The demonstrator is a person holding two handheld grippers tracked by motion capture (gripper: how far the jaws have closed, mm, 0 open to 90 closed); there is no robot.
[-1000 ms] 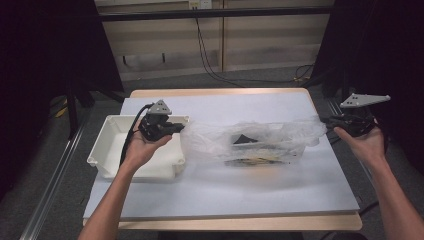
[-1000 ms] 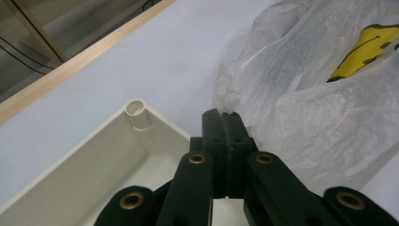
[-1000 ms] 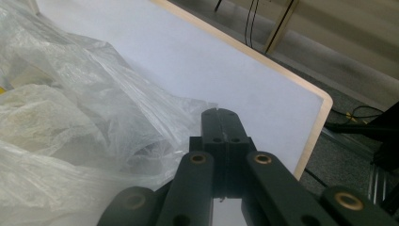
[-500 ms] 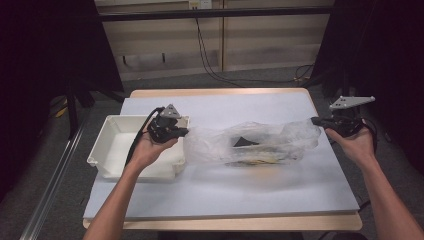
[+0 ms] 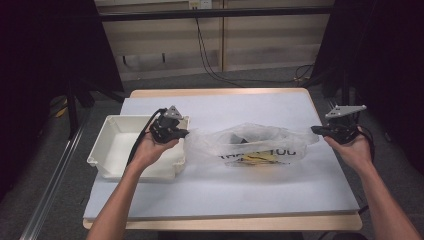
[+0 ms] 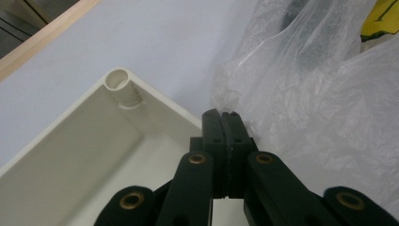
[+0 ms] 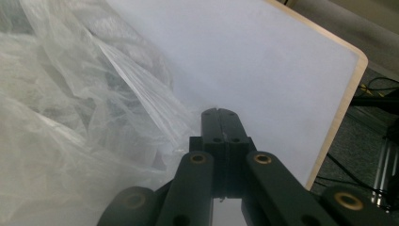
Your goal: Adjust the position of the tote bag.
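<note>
My left tool [image 5: 181, 133] is clamped tight on one end of the clear plastic bag [image 5: 252, 146], just over the corner of the white bin [image 5: 114, 150]. My right tool [image 5: 318, 130] pinches the bag's other end, its jaws pressed together with a fold of film between them. The bag lies stretched between the two on the worktop [image 5: 250, 107], with dark and yellow things inside that I can't make out.
</note>
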